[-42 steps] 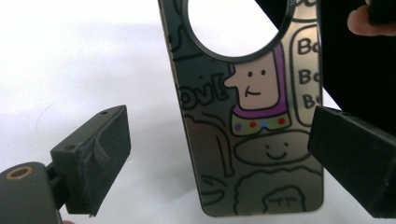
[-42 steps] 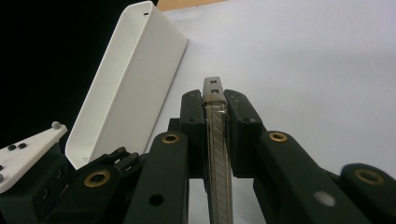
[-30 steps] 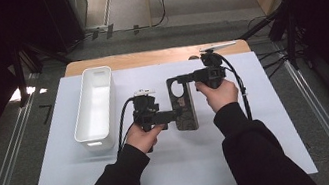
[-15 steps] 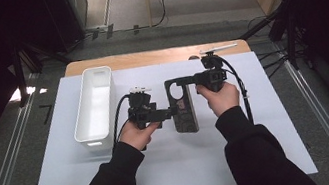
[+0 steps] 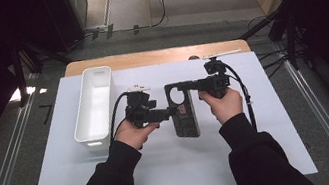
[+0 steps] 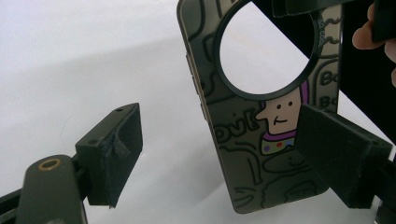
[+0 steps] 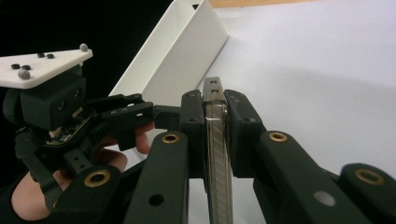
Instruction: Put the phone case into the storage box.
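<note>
A dark phone case (image 5: pixel 184 112) with cartoon drawings and a round hole lies mid-table in the high view. My right gripper (image 5: pixel 183 88) is shut on its far end. The right gripper view looks along the case's thin edge (image 7: pixel 215 140), with the right gripper (image 7: pixel 215 100) clamped on both faces. My left gripper (image 5: pixel 170 114) reaches in from the left at the case's middle. In the left gripper view the left gripper (image 6: pixel 224 128) is open, and the case's lower part (image 6: pixel 261 158) stands between its pads without touching them. Whether the case rests on the table is unclear.
A long white bin (image 5: pixel 95 106) stands left of the hands on a white mat (image 5: pixel 272 145); it also rises behind the left hand (image 7: pixel 182 51). A wooden table edge (image 5: pixel 156 56) runs along the back. Dark stands and cables surround the table.
The left hand has shifted slightly. The right gripper and the case stay about where they were.
</note>
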`<state>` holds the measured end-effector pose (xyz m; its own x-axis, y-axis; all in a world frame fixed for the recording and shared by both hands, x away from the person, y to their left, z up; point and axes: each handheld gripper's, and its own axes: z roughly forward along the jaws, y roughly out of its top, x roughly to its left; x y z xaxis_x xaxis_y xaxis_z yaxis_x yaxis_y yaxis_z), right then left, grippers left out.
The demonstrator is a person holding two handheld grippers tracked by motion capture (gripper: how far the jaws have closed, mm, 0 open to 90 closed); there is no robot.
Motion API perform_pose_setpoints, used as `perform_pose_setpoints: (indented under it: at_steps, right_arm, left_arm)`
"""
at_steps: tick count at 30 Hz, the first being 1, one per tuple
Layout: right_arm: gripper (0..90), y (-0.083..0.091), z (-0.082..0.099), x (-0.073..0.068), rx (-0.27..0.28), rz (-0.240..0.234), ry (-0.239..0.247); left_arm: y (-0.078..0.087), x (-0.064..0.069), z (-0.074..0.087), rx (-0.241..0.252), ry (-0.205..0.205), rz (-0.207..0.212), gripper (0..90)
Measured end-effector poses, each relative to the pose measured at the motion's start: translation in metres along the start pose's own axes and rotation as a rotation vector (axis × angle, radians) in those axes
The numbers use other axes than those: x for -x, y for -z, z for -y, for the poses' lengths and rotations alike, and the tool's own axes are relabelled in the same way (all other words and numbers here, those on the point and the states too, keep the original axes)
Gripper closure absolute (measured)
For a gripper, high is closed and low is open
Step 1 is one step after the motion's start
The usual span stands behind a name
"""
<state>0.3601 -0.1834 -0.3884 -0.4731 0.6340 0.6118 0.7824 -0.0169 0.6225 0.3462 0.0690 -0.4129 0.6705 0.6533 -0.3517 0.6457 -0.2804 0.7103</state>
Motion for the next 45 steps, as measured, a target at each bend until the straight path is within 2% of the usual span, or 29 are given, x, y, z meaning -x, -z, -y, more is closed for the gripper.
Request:
perform_pose_setpoints:
  at_steps: [5, 10, 13, 18, 20, 22, 25, 29, 34, 38, 42, 44, 45]
  right_arm:
    - [77.6, 0.004, 0.006, 0.001, 0.018, -0.018, 0.013]
    - [77.6, 0.005, 0.012, 0.003, 0.020, -0.025, 0.027]
    - [77.6, 0.007, 0.015, 0.003, 0.020, -0.028, 0.036]
    - [77.6, 0.008, 0.019, 0.004, 0.022, -0.039, 0.050]
    - [77.6, 0.008, 0.020, 0.003, 0.022, -0.046, 0.056]
    - [77.6, 0.008, 0.022, 0.001, 0.029, -0.043, 0.082]
    - [77.6, 0.009, 0.025, -0.001, 0.036, -0.043, 0.108]
    - [77.6, 0.009, 0.029, -0.002, 0.040, -0.057, 0.114]
    - [77.6, 0.008, 0.033, -0.004, 0.054, -0.073, 0.129]
    - [77.5, 0.009, 0.036, -0.008, 0.068, -0.071, 0.153]
    - [77.6, 0.009, 0.041, -0.011, 0.087, -0.066, 0.164]
    - [77.6, 0.009, 0.044, -0.012, 0.093, -0.065, 0.171]
    - [77.6, 0.009, 0.045, -0.012, 0.098, -0.060, 0.175]
  left_arm:
    - [0.001, -0.001, 0.000, -0.015, -0.001, 0.003, 15.0]
    - [0.002, 0.001, -0.002, -0.031, -0.034, -0.007, 15.0]
    - [0.003, 0.001, -0.002, -0.037, -0.041, 0.012, 15.0]
    - [0.004, 0.000, -0.002, -0.038, -0.044, 0.018, 15.1]
    - [0.005, -0.001, -0.002, -0.039, -0.047, 0.027, 15.2]
    - [0.006, -0.001, -0.003, -0.048, -0.058, 0.028, 15.2]
    - [0.008, -0.002, -0.005, -0.048, -0.051, 0.034, 15.1]
    - [0.012, -0.003, -0.006, -0.042, -0.055, 0.042, 15.1]
    - [0.015, -0.004, -0.008, -0.041, -0.057, 0.036, 15.1]
    - [0.017, -0.002, -0.010, -0.038, -0.074, 0.026, 15.1]
    - [0.018, -0.002, -0.010, -0.061, -0.078, 0.026, 15.2]
    - [0.018, -0.002, -0.010, -0.066, -0.078, 0.031, 21.0]
    - [0.018, -0.002, -0.010, -0.070, -0.082, 0.029, 21.1]
